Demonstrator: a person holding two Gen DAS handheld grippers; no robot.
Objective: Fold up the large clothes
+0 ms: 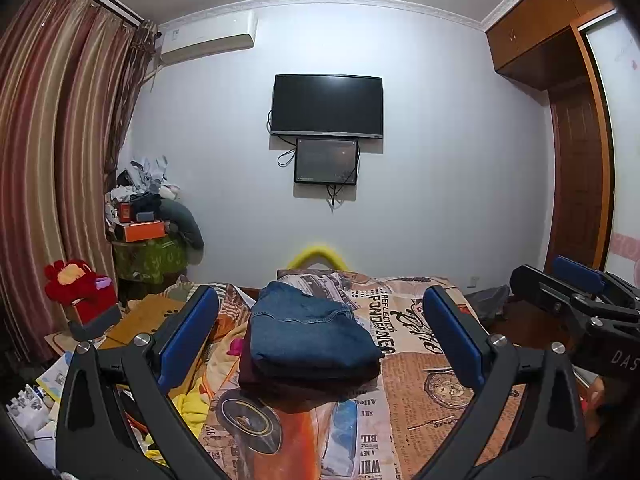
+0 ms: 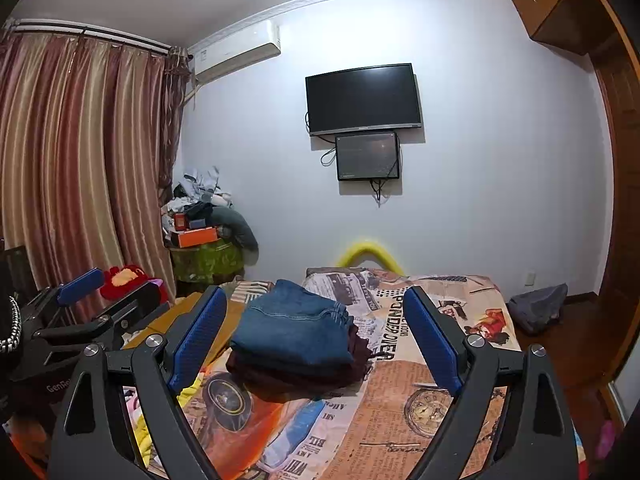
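Observation:
Folded blue jeans (image 1: 308,330) lie on top of a folded dark maroon garment (image 1: 304,384) in the middle of the bed. The same stack shows in the right wrist view, jeans (image 2: 292,328) over the maroon piece (image 2: 296,376). My left gripper (image 1: 320,344) is open, held above the bed short of the stack, with nothing between its blue pads. My right gripper (image 2: 316,340) is open too and holds nothing. It also appears at the right edge of the left wrist view as a black frame (image 1: 580,300).
The bed carries a newspaper-print sheet (image 1: 420,360). Yellow cloth (image 1: 192,400) and loose items lie off its left side. A cluttered corner stand (image 1: 148,236) and curtains (image 1: 60,160) are at left, a dark bag (image 2: 540,308) and a wardrobe (image 1: 580,160) at right.

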